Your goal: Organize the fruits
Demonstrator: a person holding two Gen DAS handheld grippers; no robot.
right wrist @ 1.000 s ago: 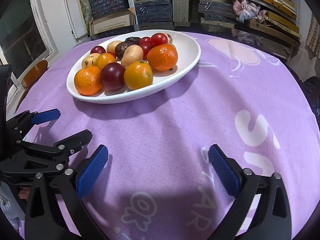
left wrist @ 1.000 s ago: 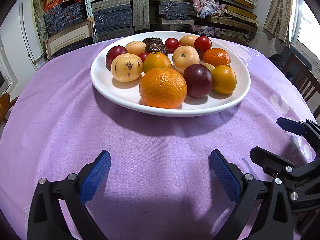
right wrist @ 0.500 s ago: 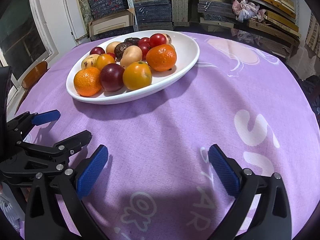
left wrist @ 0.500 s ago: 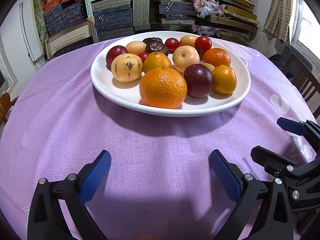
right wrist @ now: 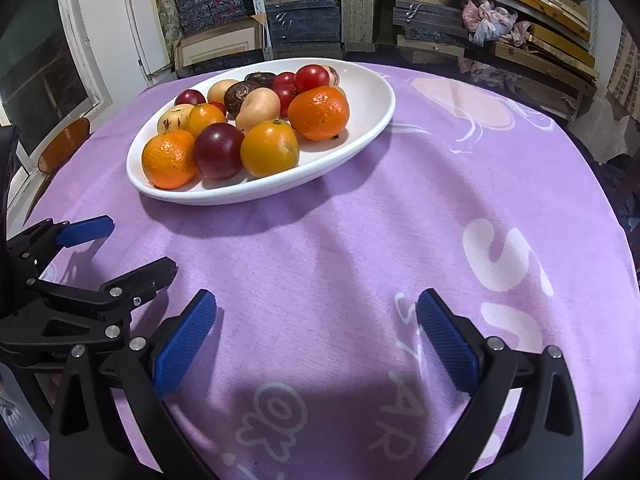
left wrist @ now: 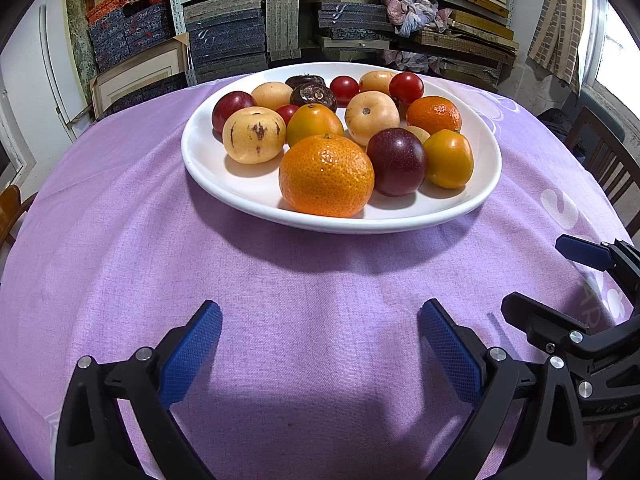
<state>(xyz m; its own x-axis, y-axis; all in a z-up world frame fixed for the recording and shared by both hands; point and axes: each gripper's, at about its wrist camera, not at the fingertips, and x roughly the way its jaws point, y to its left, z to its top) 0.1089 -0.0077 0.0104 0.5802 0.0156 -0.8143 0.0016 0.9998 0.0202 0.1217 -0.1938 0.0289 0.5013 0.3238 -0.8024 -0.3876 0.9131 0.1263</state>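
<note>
A white oval plate (left wrist: 224, 184) (right wrist: 360, 136) sits on the purple tablecloth and holds several fruits: a big mandarin (left wrist: 326, 176) at the front, a dark plum (left wrist: 396, 162), a yellow-orange fruit (left wrist: 448, 159), a spotted yellow fruit (left wrist: 254, 135), cherry tomatoes (left wrist: 406, 87). My left gripper (left wrist: 320, 344) is open and empty, low over the cloth in front of the plate. My right gripper (right wrist: 316, 332) is open and empty, to the right of the left one. Each shows in the other's view, the right (left wrist: 580, 280) and the left (right wrist: 100, 252).
Shelves (left wrist: 280, 20) stacked with boxes and frames stand behind the table. A wooden chair (left wrist: 604, 160) stands at the right, another chair (right wrist: 64, 148) at the left. The tablecloth (right wrist: 460, 208) bears white printed letters at the right.
</note>
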